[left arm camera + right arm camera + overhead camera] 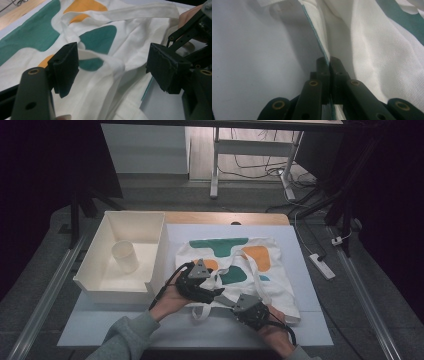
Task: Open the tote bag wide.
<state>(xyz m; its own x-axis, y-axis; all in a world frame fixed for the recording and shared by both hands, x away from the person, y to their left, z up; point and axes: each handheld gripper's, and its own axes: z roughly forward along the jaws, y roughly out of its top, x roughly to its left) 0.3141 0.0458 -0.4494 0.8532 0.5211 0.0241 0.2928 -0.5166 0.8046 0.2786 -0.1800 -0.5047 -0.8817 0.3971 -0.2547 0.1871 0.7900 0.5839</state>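
High view: a white tote bag (240, 270) printed with green and orange patches lies flat on the pale surface (310, 320), toward the right half and reaching close to the near edge; its long straps (252, 270) trail loosely across the cloth. Toward the left edge stands an open white tray (95, 280) with a white cup (125, 256) upright inside it. The person's two hands enter from the near edge: the left claw (220, 292) rests over the bag's near left portion, and the right claw (231, 302) meets the bag's near hem just beside it, so that the two tools lie close together. Left gripper view: the left claw (112, 67) stands with its jaws wide apart, and a loop of strap (105, 58) together with rumpled cloth lies between them without either pad pressing on it; the right claw's black linkage (190, 32) shows at the upper right, with a green patch (98, 38) of the print beyond. Right gripper view: the right claw (329, 62) has its jaws brought together, clamped on the bag's edge (317, 37), a thin fold of white fabric trimmed with a teal seam that rises from between the pads; the bare pale surface (249, 62) lies on one side of it and the body of the bag (387, 62) on the other.
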